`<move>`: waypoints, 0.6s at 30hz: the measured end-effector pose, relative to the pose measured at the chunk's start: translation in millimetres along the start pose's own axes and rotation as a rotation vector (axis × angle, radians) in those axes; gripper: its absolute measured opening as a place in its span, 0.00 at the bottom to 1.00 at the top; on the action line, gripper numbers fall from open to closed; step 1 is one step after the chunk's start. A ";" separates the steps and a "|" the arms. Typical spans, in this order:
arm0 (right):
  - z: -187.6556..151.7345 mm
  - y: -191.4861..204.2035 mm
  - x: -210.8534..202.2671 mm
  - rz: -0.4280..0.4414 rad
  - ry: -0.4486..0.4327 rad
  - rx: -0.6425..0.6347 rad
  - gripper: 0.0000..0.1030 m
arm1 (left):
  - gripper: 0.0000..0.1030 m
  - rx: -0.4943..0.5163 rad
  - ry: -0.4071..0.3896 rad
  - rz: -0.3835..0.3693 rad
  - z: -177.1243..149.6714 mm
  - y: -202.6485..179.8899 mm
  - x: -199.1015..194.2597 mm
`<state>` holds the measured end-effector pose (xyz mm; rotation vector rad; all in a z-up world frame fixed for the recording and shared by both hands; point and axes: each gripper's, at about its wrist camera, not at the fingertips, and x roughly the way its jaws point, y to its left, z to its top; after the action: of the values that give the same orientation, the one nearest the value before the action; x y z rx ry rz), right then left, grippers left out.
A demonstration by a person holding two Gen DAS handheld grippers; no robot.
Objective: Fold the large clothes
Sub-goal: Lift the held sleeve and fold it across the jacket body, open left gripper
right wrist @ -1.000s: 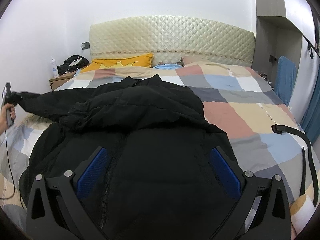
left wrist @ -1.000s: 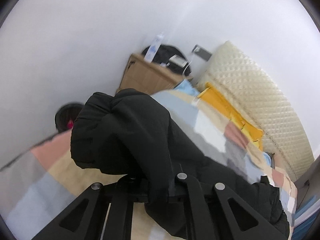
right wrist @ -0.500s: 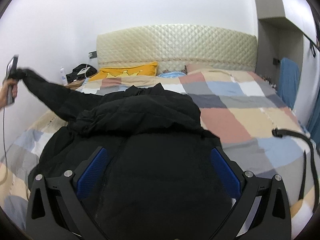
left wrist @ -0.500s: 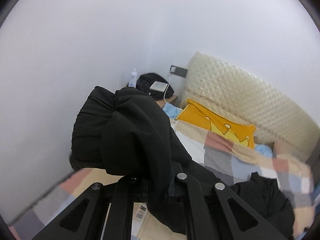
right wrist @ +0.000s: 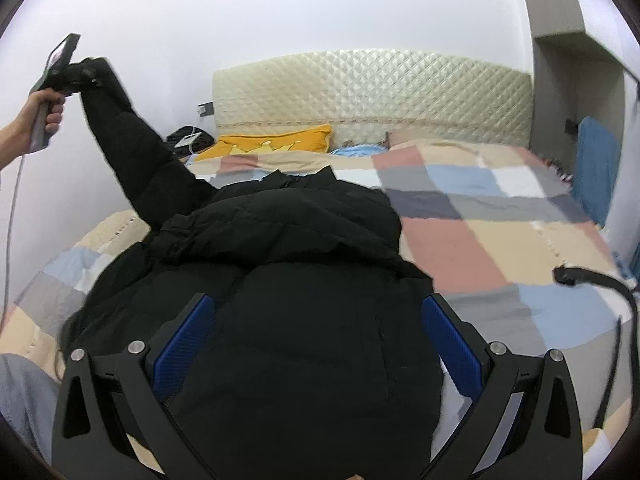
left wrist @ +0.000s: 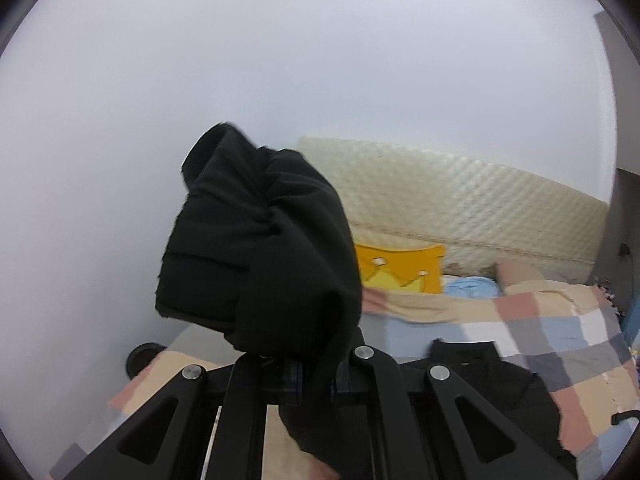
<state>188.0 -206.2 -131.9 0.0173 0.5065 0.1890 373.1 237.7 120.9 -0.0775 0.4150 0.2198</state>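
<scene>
A large black padded jacket (right wrist: 288, 264) lies spread on the checked bedspread (right wrist: 500, 240). My left gripper (left wrist: 314, 380) is shut on the cuff of the jacket's left sleeve (left wrist: 260, 248) and holds it high in the air. In the right wrist view the same gripper (right wrist: 86, 74) is at the upper left with the sleeve (right wrist: 136, 152) stretched up to it. My right gripper (right wrist: 316, 348) is open, its blue pads (right wrist: 184, 344) wide apart, just above the jacket's lower body and holding nothing.
A cream quilted headboard (right wrist: 372, 92), a yellow pillow (right wrist: 276, 144) and a blue pillow (left wrist: 470, 290) are at the bed's head. A black strap (right wrist: 592, 284) lies at the bed's right edge. A bedside stand with dark items (right wrist: 188, 138) is at the left by the wall.
My left gripper has lifted the sleeve from bed level to high in the air and swung it toward the bed's head. My right gripper has stayed open over the jacket.
</scene>
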 end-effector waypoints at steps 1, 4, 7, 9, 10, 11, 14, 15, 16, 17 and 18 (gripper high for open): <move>0.6 -3.1 0.7 0.020 0.001 0.014 1.00 | 0.07 0.032 -0.003 -0.004 -0.9 -23.2 -3.1; 0.5 -9.1 -1.9 0.024 -0.007 0.014 1.00 | 0.07 0.128 0.005 -0.035 -5.1 -82.1 -7.9; -2.4 -17.7 -7.3 0.036 -0.012 0.037 1.00 | 0.07 0.192 -0.003 -0.087 -11.2 -134.7 -13.6; -3.2 -20.2 -14.6 0.027 -0.029 0.029 1.00 | 0.07 0.214 0.003 -0.130 -18.7 -169.6 -15.2; -2.9 -19.5 -18.2 0.005 -0.039 0.011 1.00 | 0.08 0.210 0.008 -0.150 -24.8 -185.1 -15.4; -2.0 -19.9 -19.7 -0.005 -0.044 0.002 1.00 | 0.08 0.206 0.027 -0.173 -33.2 -203.6 -13.4; 0.5 -21.5 -21.8 0.043 -0.049 0.012 1.00 | 0.08 0.217 0.070 -0.236 -61.0 -256.8 -8.0; 0.9 -23.0 -21.4 0.047 -0.047 0.011 1.00 | 0.08 0.230 0.080 -0.252 -70.7 -272.9 -6.8; 0.8 -25.3 -21.7 0.047 -0.048 0.008 1.00 | 0.08 0.249 0.092 -0.265 -81.2 -291.9 -4.3; 0.5 -27.8 -21.8 0.047 -0.052 0.007 1.00 | 0.08 0.271 0.109 -0.279 -92.6 -312.5 -0.9; -0.4 -31.9 -22.4 0.052 -0.057 0.016 1.00 | 0.08 0.293 0.125 -0.300 -104.4 -331.4 2.4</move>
<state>174.2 -241.6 -123.5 0.0514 0.4505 0.2346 409.7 -96.8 34.6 0.1344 0.5501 -0.1432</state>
